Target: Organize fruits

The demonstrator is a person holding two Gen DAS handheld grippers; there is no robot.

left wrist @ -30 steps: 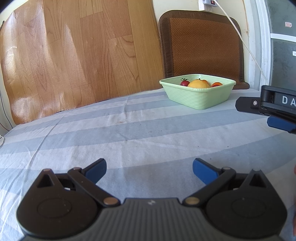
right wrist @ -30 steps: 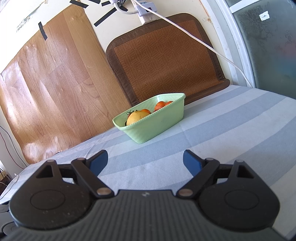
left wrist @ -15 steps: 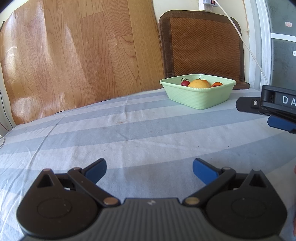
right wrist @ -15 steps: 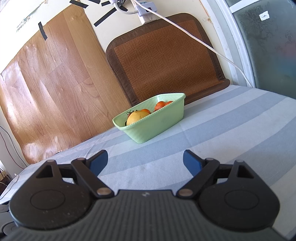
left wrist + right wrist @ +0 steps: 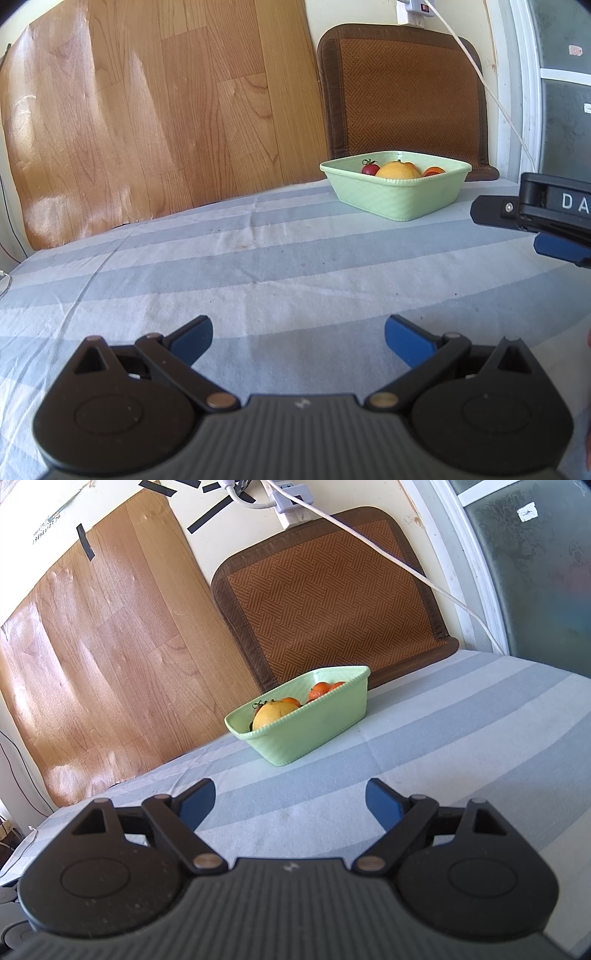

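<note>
A pale green dish (image 5: 397, 201) stands at the far side of the striped tablecloth (image 5: 258, 266). In it lie a large yellow-orange fruit (image 5: 398, 171), a small red tomato (image 5: 369, 169) and small orange fruits (image 5: 434, 171). The right wrist view shows the dish (image 5: 314, 734), the yellow fruit (image 5: 275, 713) and the orange fruits (image 5: 320, 690). My left gripper (image 5: 298, 338) is open and empty, low over the cloth, well short of the dish. My right gripper (image 5: 290, 802) is open and empty; its side shows at the right edge of the left wrist view (image 5: 543, 218).
A wood-pattern sheet (image 5: 147, 110) and a brown woven mat (image 5: 402, 96) lean on the wall behind the table. A white cable (image 5: 388, 557) hangs from a power strip across the mat. A window frame (image 5: 476, 554) is at the right.
</note>
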